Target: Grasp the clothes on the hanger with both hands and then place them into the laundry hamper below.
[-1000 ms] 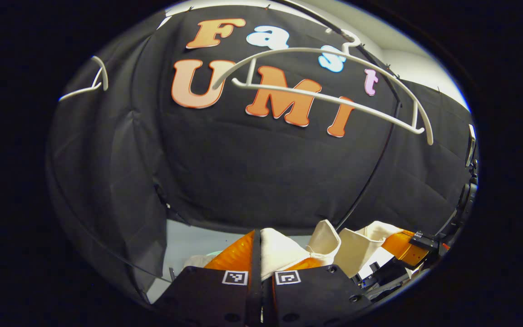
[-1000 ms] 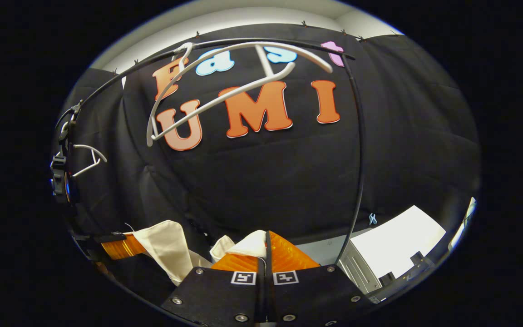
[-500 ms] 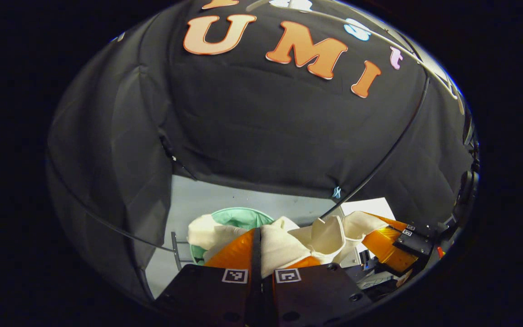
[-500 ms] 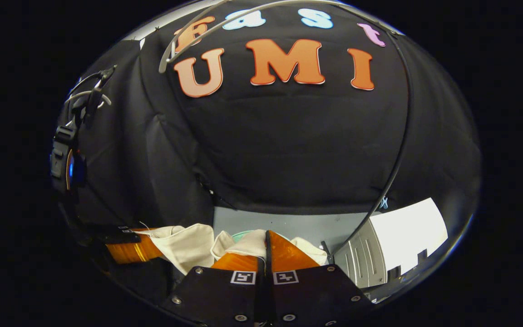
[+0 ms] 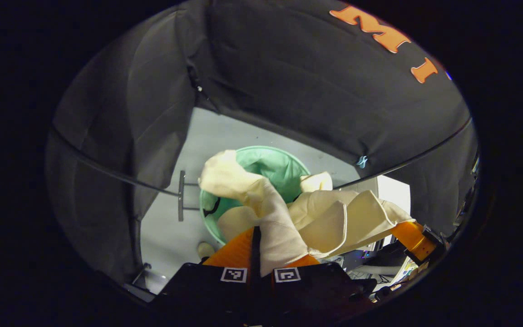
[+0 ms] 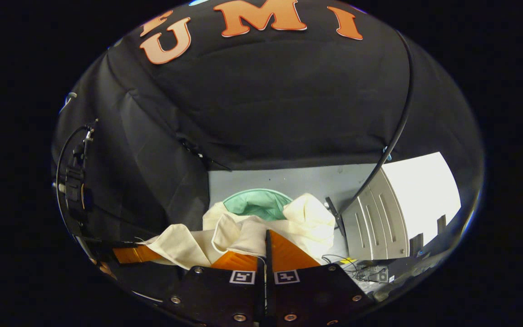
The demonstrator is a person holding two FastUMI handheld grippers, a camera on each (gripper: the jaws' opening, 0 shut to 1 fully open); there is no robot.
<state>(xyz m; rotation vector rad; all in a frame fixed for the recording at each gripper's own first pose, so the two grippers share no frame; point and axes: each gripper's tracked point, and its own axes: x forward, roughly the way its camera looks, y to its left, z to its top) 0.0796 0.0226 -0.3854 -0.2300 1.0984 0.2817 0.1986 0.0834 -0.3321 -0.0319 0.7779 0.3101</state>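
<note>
Above the grey floor (image 5: 225, 136) we hold cream clothes (image 5: 279, 218) over the green hamper (image 5: 275, 165), left gripper (image 5: 256, 236) and right gripper (image 6: 267, 240) fingers both clamped on cloth.

cream garment (image 5: 284, 213) bunched, draped over rim of round green hamper (image 5: 279, 165) on floor.

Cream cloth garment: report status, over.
Left gripper, right gripper both shut on cream cloth garment. Garment over round green hamper, partly draped in. Nothing in the way.

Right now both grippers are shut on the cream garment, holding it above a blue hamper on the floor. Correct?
Not quite: the hamper is green, as the left gripper view shows. The rest stands: the left gripper and right gripper are shut on the cream garment above it.
</note>
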